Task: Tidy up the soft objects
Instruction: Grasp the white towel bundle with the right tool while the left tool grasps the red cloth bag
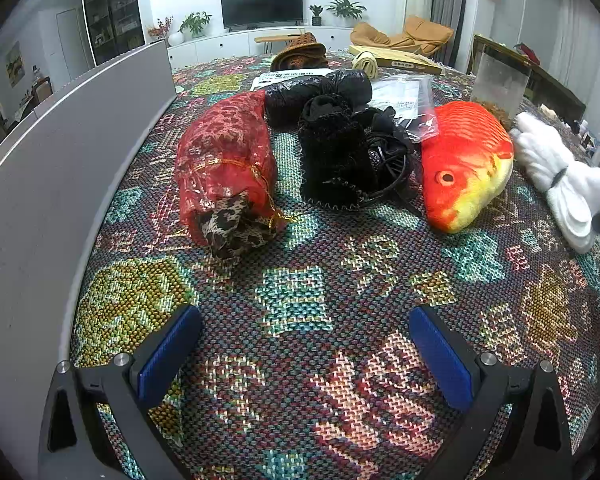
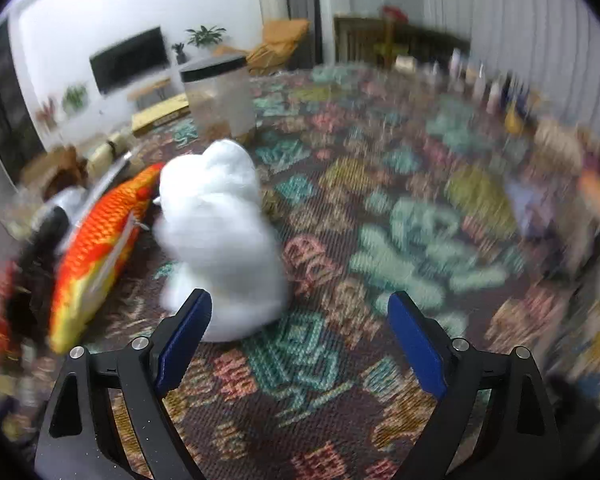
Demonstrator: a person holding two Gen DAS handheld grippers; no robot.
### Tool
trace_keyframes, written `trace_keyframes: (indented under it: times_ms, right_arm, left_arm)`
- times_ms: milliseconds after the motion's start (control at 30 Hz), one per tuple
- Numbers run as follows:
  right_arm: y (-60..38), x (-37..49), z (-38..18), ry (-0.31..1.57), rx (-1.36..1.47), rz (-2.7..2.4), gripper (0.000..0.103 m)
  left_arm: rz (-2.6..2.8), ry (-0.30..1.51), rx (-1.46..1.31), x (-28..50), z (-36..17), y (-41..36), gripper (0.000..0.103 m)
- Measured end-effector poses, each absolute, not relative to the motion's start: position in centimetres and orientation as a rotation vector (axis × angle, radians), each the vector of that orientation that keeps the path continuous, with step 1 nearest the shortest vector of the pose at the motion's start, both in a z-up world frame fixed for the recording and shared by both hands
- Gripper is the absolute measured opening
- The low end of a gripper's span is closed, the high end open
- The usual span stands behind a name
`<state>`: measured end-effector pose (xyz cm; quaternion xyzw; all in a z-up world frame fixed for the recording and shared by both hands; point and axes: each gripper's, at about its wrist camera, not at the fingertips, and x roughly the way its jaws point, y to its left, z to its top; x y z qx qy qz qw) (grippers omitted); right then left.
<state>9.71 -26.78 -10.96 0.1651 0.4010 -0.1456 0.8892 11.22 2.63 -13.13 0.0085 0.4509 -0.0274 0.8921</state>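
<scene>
In the left wrist view a row of soft things lies on the patterned cloth: a red mesh pouch (image 1: 224, 160) with leopard fabric at its mouth, a black knit bundle (image 1: 340, 160), an orange plush fish (image 1: 466, 164) and a white cotton bundle (image 1: 556, 176). My left gripper (image 1: 304, 344) is open and empty, well in front of them. In the blurred right wrist view the white cotton bundle (image 2: 220, 232) lies just ahead of the left fingertip, with the fish (image 2: 100, 248) to its left. My right gripper (image 2: 300, 332) is open and empty.
A grey panel (image 1: 60, 168) stands along the table's left side. Behind the row are a black roll (image 1: 316, 92), plastic bags (image 1: 404, 96), a brown knit item (image 1: 300, 54), a clear container (image 1: 500, 80) (image 2: 220, 96) and a flat box (image 1: 396, 60). Small bottles (image 2: 484, 80) line the far right edge.
</scene>
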Motion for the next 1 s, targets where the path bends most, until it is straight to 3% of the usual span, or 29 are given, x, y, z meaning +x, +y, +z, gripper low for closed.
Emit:
trace_keyframes:
  times_ms: [167, 333, 433, 633, 767, 867, 967, 1000]
  right_arm:
    - [-23.6, 9.4, -10.3, 0.800, 0.235, -0.199, 0.091]
    - [-18.0, 10.5, -11.6, 0.880, 0.037, -0.014, 0.091]
    - [-16.6, 9.6, -10.9, 0.815, -0.043, 0.005, 0.091]
    - [-18.6, 8.4, -8.7, 0.693, 0.088, -0.001, 0.091]
    - [-22.8, 9.8, -5.7, 0.658, 0.197, -0.032, 0.091]
    - [-25.0, 14.4, -5.2, 0.781, 0.184, -0.052, 0.091]
    - [-25.9, 19.7, -7.7, 1.024, 0.143, -0.030, 0.091]
    - [-25.8, 21.1, -9.1, 1.101, 0.130, -0.005, 0.091]
  left_arm:
    - [-0.056, 0.936, 0.018, 11.3, -13.1, 2.6, 0.103]
    - [-0.063, 0.948, 0.024, 10.9, -13.0, 2.6, 0.103]
    - [-0.080, 0.995, -0.025, 10.2, -12.1, 4.0, 0.103]
    - [-0.071, 0.937, -0.254, 12.9, -7.8, 8.6, 0.103]
    - [-0.008, 1.017, -0.286, 18.3, -8.3, 10.0, 0.102]
    - [0.027, 1.105, -0.339, 21.2, -10.1, 10.6, 0.092]
    - [0.049, 1.105, -0.338, 22.2, -10.9, 10.5, 0.083]
    - [0.036, 1.114, -0.327, 22.6, -10.9, 10.2, 0.056]
